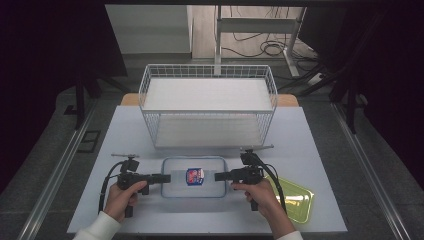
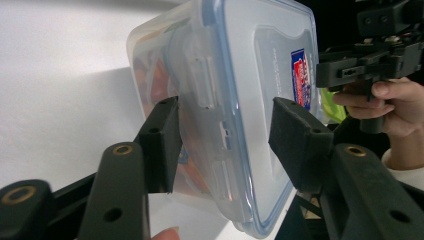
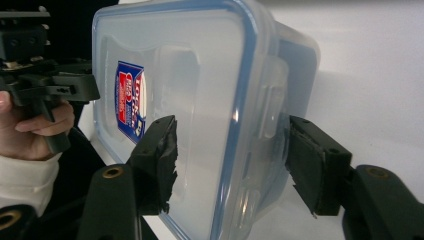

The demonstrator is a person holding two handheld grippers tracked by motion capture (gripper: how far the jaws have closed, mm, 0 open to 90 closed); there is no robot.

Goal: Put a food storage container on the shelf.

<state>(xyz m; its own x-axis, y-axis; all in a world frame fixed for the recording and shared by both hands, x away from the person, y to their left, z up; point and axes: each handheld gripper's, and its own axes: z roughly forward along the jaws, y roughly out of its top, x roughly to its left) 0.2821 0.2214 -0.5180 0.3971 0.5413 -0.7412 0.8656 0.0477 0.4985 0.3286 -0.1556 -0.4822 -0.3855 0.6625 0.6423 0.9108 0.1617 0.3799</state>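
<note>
Slippage looks the main risk: both the left gripper [image 1: 167, 178] and right gripper [image 1: 218, 176] hold open fingers astride the end latches of the lidded plastic container [image 1: 195, 177] on the tabletop [image 1: 320, 150], so an off-centre squeeze could skid it

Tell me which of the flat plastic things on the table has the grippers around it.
The clear lidded box with the blue label, with the left gripper and right gripper at its ends. The yellow-green tray lies apart, beside the right hand.
</note>
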